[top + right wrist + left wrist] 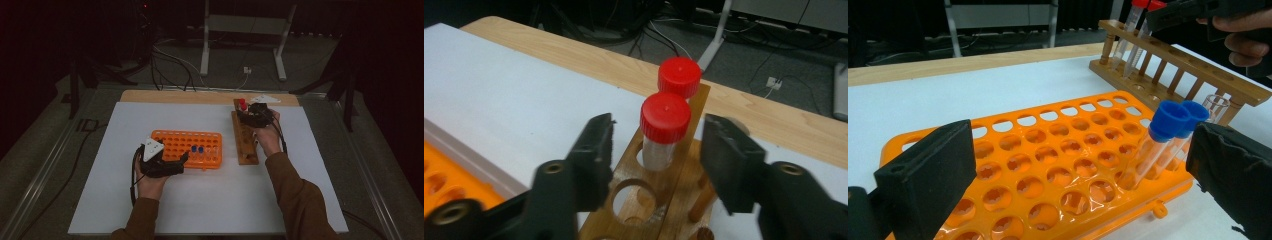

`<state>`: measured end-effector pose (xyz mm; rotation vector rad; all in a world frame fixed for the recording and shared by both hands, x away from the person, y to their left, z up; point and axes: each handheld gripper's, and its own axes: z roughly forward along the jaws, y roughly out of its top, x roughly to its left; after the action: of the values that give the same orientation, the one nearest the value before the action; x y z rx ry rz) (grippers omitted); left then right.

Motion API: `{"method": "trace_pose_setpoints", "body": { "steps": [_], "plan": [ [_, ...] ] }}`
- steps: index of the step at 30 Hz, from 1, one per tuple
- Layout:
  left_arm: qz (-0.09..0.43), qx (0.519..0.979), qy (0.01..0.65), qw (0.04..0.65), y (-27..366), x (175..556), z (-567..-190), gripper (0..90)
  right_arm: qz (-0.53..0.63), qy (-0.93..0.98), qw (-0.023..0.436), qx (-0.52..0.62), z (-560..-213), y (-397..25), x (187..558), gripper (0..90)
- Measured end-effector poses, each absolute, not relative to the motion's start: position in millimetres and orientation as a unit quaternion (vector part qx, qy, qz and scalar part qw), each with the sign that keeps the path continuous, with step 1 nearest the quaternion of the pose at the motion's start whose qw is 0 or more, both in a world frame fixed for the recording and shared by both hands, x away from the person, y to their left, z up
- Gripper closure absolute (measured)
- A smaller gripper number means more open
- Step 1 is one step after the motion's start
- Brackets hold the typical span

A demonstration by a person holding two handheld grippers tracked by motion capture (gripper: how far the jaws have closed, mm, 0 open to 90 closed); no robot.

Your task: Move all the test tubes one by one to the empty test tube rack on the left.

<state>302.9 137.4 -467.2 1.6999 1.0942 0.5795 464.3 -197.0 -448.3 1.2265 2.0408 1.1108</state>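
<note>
Your right claw [654,150] stands wide, its jaws on either side of the nearer red-capped tube [664,131] in the wooden rack [245,137] at the far right of the bench [300,200], not touching it. A 2nd red-capped tube [679,76] stands in the next hole just behind. The likely step is to grip the nearer tube and lift it out.

Centre the tube between the jaws before you close. Grip on the clear body just under the cap, so the cap's rim stops it from slipping. Keep the jaws clear of the tube behind. Pull straight up along the tube's own lean, or the rack may tip or drag.

Your left claw [1083,175] is also wide and empty, low at the near edge of the orange rack [1048,170], where 2 blue-capped tubes [1168,122] stand beside a clear uncapped one [1217,104]. Use it to steady that rack.
</note>
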Motion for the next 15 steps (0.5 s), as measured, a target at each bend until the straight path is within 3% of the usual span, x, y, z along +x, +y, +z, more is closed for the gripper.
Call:
{"method": "trace_pose_setpoints", "body": {
  "steps": [7, 15],
  "plan": [
    [0.238, 0.701, 0.452, 0.497, 137.9, 302.7, -467.1, 0.4, 0.393, 0.756, 0.262, 0.454, -449.8, -191.4, 468.2, 69.5],
    [0.239, 0.702, 0.453, 0.495, 137.1, 302.4, -467.3, 0.4, 0.399, 0.749, 0.267, 0.457, -448.8, -195.6, 465.5, 70.9]
  ]
}}
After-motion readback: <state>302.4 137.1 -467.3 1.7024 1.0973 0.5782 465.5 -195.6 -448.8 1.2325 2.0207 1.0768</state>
